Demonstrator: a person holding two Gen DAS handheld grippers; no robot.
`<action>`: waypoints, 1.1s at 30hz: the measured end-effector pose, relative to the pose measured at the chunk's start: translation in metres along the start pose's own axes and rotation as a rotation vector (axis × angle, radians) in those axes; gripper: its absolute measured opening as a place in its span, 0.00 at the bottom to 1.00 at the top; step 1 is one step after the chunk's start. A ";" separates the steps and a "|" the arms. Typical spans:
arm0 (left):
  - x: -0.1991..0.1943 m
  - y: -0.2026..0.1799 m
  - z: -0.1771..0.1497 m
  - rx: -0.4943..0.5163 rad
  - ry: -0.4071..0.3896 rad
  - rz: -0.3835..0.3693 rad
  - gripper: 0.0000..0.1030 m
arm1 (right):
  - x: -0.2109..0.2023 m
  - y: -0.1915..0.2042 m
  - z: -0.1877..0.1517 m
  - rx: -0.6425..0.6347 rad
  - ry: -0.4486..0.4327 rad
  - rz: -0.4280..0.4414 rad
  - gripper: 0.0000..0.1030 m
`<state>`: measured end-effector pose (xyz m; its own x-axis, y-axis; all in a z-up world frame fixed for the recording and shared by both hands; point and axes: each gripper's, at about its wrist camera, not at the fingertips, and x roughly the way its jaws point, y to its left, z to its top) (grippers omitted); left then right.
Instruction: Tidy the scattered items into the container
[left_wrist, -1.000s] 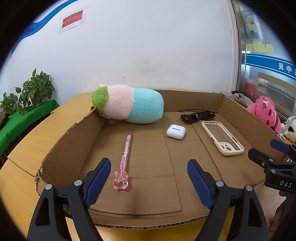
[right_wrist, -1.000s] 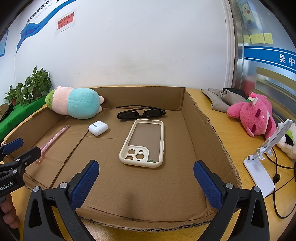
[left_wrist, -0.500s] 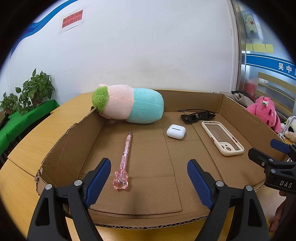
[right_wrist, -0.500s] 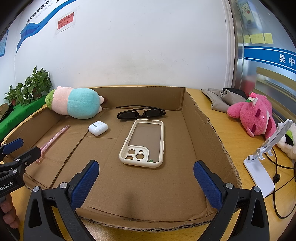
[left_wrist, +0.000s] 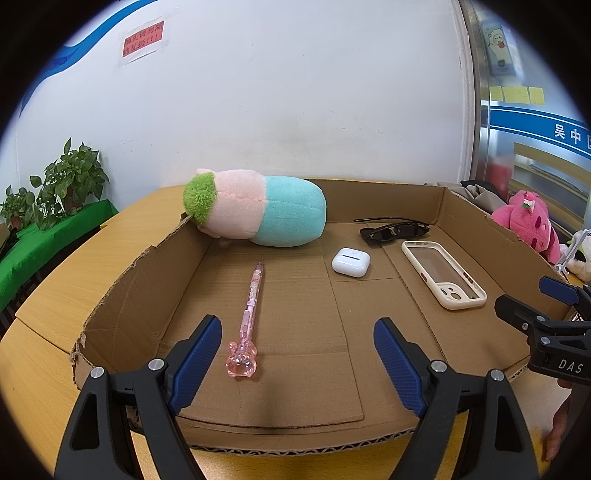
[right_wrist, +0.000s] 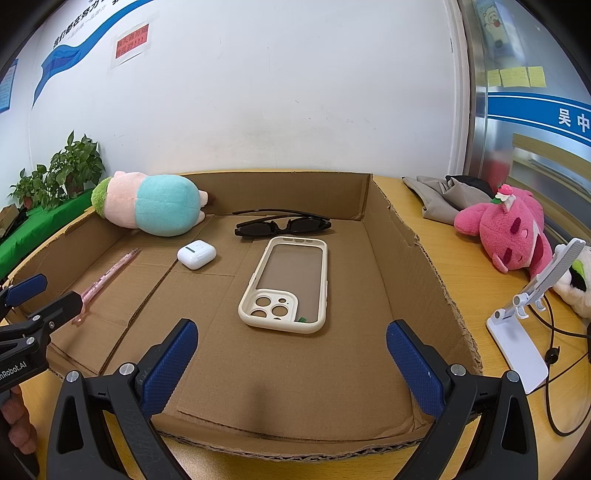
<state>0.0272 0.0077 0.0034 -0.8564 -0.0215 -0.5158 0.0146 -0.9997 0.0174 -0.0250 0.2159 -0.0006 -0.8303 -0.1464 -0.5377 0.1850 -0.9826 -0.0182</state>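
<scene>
A shallow cardboard box (left_wrist: 122, 295) (right_wrist: 417, 258) lies on the wooden table. Inside it are a pink-and-teal plush (left_wrist: 258, 214) (right_wrist: 151, 208), a pink pen (left_wrist: 249, 314) (right_wrist: 107, 278), a white earbud case (left_wrist: 350, 261) (right_wrist: 196, 254), black sunglasses (left_wrist: 393, 232) (right_wrist: 282, 225) and a cream phone case (left_wrist: 443, 273) (right_wrist: 288, 284). My left gripper (left_wrist: 297, 347) hovers open over the box's near edge, by the pen's bear-shaped end, holding nothing. My right gripper (right_wrist: 291, 350) is open and empty too, just short of the phone case.
A pink plush toy (right_wrist: 506, 229) (left_wrist: 528, 221), a white phone stand (right_wrist: 524, 314) with a cable, and folded grey cloth (right_wrist: 439, 192) lie on the table right of the box. Potted plants (left_wrist: 62, 184) stand on a green shelf at the left.
</scene>
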 end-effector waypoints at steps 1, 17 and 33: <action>-0.003 0.002 0.003 -0.011 0.005 0.018 0.82 | 0.001 0.000 0.001 0.003 0.014 0.005 1.00; -0.038 0.103 -0.072 0.305 0.359 0.017 0.83 | -0.085 -0.081 -0.069 -0.189 0.291 0.081 1.00; -0.006 0.209 -0.078 0.352 0.394 -0.412 1.00 | -0.076 -0.150 -0.104 -0.132 0.363 0.142 1.00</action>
<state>0.0760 -0.2021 -0.0570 -0.5026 0.2935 -0.8132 -0.4997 -0.8662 -0.0038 0.0654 0.3860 -0.0447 -0.5562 -0.2066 -0.8049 0.3698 -0.9290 -0.0171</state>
